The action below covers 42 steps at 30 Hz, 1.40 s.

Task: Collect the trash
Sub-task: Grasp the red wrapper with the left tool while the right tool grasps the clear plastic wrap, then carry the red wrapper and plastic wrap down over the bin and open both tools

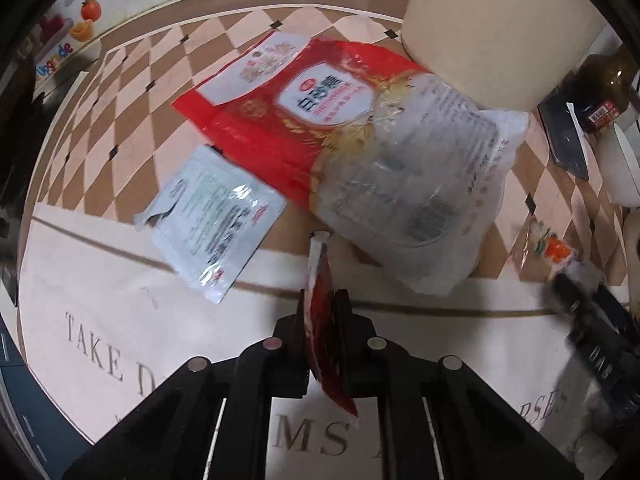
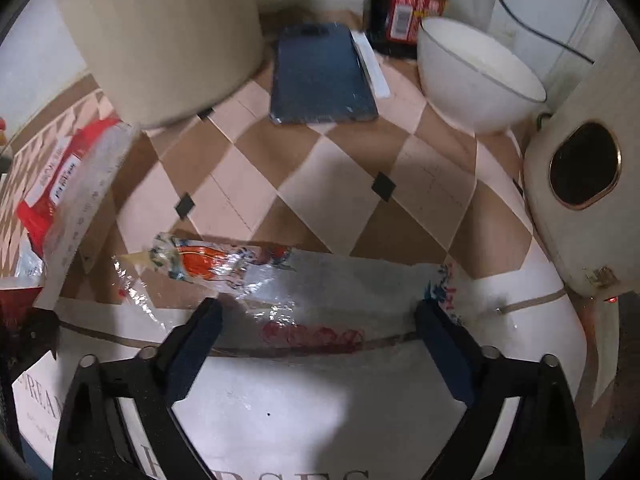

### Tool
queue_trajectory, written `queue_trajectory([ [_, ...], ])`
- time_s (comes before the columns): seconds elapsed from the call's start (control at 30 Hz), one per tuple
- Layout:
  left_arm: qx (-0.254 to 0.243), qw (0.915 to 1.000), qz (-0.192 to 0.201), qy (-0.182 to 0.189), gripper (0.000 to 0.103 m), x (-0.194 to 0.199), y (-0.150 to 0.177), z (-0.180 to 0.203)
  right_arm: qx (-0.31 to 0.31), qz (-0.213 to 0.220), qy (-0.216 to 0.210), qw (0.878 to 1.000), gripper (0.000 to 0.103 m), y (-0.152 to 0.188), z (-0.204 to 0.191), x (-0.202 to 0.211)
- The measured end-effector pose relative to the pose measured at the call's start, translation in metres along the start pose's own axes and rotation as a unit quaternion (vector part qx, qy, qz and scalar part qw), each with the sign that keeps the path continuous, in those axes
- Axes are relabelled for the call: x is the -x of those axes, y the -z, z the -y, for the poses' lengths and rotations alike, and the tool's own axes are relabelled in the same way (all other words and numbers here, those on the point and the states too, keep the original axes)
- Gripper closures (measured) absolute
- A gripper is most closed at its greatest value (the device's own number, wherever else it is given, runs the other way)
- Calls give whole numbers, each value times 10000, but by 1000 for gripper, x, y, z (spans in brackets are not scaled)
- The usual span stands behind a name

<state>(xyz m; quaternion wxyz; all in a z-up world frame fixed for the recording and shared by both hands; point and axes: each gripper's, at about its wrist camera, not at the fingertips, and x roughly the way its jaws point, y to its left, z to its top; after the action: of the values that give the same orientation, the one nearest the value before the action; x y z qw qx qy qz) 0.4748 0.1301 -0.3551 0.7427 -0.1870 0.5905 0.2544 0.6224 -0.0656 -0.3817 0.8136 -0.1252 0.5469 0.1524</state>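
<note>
Several wrappers litter the checkered tablecloth [image 1: 132, 128]: a big red-and-clear bag [image 1: 360, 152] by the cream canister [image 1: 492, 28], a white pouch [image 1: 212, 216] beside it, and a clear wrapper [image 2: 304, 288] near the edge. The right gripper [image 2: 320, 320] stands wide, straddling that clear wrapper without pressing it. The left gripper [image 1: 322, 308] is clamped on a small red packet [image 1: 320, 304], standing edge-up.

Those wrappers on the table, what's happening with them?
A person is collecting trash with a gripper in each hand. The left gripper is shut on a small red packet. The right gripper is open, its fingers on either side of a clear crinkly wrapper lying on the table. A big red rice bag and a white pouch lie untouched.
</note>
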Motion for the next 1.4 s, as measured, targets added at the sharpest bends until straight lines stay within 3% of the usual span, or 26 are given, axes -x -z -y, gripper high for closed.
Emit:
queue_trajectory([
  [0.03,23,10000,18,-4,96,2,3,-3,55,139,-2,9999,38,1,-1,4],
  [0.07,28,10000,60,-19,96,7,8,-7,113,272,-8,9996,84,3,-2,10],
  [0.1,-12,10000,58,-51,96,12,13,-10,130,259,-96,9995,101,3,-1,11],
  [0.27,32,9989,465,-17,96,66,58,-37,-390,404,-915,9942,102,19,21,34],
  [0.4,53,9977,627,249,96,110,112,-65,-774,568,-1762,9797,102,64,28,84],
  [0.5,15,9980,562,298,96,125,150,-84,-922,556,-2226,9689,102,116,20,125],
  [0.57,6,9980,416,474,96,126,185,-102,-887,521,-2300,9677,102,162,11,149],
  [0.7,-118,9982,-87,573,96,95,247,-127,-875,142,-2461,9652,102,258,-10,169],
  [0.77,-77,9969,-534,577,96,57,285,-144,-868,-160,-2454,9654,102,319,-25,163],
  [0.9,30,9888,-1371,590,96,-40,341,-164,-1026,-961,-2342,9620,102,418,-46,95],
  [1.03,397,9730,-2129,804,96,-172,384,-176,-1503,-1558,-2340,9478,102,499,-58,-24],
  [1.1,526,9634,-2394,1083,96,-237,399,-177,-1562,-1758,-2385,9422,102,523,-67,-84],
  [1.2,577,9571,-2614,1109,96,-326,416,-172,-1536,-2012,-2384,9376,102,560,-83,-179],
  [1.3,455,9513,-2838,1118,95,-383,438,-166,-1208,-2295,-2212,9401,102,593,-100,-265],
  [1.4,188,9520,-2870,1044,95,-414,446,-157,-903,-2444,-2143,9414,101,610,-113,-312],
])
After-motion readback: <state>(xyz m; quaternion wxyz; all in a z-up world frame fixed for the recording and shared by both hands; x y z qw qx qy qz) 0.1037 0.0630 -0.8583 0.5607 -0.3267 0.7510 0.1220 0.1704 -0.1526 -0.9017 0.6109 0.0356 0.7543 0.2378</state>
